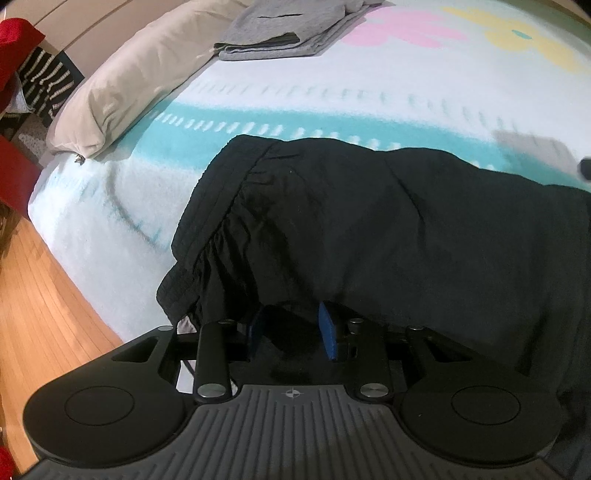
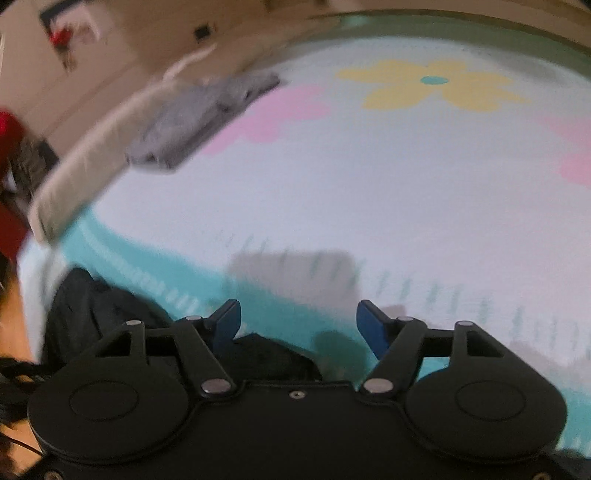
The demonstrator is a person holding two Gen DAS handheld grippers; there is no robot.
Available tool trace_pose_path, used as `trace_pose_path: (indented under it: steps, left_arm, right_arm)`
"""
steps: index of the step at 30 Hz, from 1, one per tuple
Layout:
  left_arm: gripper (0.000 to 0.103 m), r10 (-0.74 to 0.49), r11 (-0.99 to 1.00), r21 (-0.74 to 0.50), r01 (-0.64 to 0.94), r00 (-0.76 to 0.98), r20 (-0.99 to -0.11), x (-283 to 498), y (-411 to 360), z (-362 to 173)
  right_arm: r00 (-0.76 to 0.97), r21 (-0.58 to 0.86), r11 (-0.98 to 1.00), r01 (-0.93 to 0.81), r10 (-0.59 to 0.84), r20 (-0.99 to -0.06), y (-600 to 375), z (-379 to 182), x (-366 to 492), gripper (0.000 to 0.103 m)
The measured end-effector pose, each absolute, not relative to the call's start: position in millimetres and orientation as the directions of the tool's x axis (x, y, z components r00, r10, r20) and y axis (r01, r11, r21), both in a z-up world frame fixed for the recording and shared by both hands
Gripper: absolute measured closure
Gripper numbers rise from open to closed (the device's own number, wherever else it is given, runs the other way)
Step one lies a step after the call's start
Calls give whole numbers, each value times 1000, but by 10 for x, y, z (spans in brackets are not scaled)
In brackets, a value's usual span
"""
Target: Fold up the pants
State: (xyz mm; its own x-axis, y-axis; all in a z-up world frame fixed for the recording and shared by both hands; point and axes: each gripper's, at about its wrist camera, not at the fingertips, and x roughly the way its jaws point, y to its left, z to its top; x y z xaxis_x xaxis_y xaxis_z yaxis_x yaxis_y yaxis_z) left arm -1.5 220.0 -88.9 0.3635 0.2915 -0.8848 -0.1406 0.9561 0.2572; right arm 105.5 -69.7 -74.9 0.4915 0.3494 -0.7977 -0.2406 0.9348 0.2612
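Under our left gripper [image 1: 293, 332], the black pants [image 1: 369, 229] drape over its blue fingers [image 1: 327, 332]; whether those grip cloth or merely sit beneath it, we cannot tell. Our right gripper [image 2: 299, 325] hangs wide and empty above the blanket [image 2: 369, 192], the pants [image 2: 92, 306] at its left. We judge the slack fabric could slide off the bed's near edge if that hold is loose. Beyond lie a beige pillow [image 1: 140, 81], folded grey clothes [image 1: 280, 33] and wooden floor [image 1: 44, 314].
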Motion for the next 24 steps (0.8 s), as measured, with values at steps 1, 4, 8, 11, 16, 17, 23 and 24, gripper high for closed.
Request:
trace_pose_path:
  steps: [1, 4, 8, 11, 16, 17, 23, 24]
  left_arm:
    - [70, 291, 956, 256, -143, 363, -885, -36, 2209, -886]
    - [70, 281, 959, 241, -153, 362, -889, -84, 2258, -880]
    - [69, 274, 960, 231, -160, 356, -893, -72, 2282, -870]
    - [69, 276, 960, 237, -150, 362, -891, -82, 2282, -873]
    - [67, 290, 956, 253, -148, 358, -888, -155, 2321, -883]
    - [67, 285, 957, 248, -148, 356, -890, -158, 2340, -877]
    - [67, 199, 971, 140, -195, 326, -924, -135, 2583, -808]
    - [67, 187, 972, 126, -198, 328, -926, -136, 2624, -795]
  right_arm:
    - [476, 244, 933, -265, 347, -808, -627, -788, 1040, 31]
    - [424, 212, 909, -360, 362, -830, -408, -861, 953, 49]
    - [468, 49, 879, -473, 299, -832, -146, -838, 747, 87]
    - [553, -71, 898, -434, 203, -808, -104, -793, 718, 99]
    - [561, -96, 939, -329, 112, -820, -186, -866, 879, 102]
    - [564, -106, 935, -337, 111, -819, -161, -867, 877, 102]
    - [594, -35, 953, -302, 160, -788, -295, -618, 762, 85]
    - [595, -25, 950, -312, 174, -784, -320, -565, 713, 84]
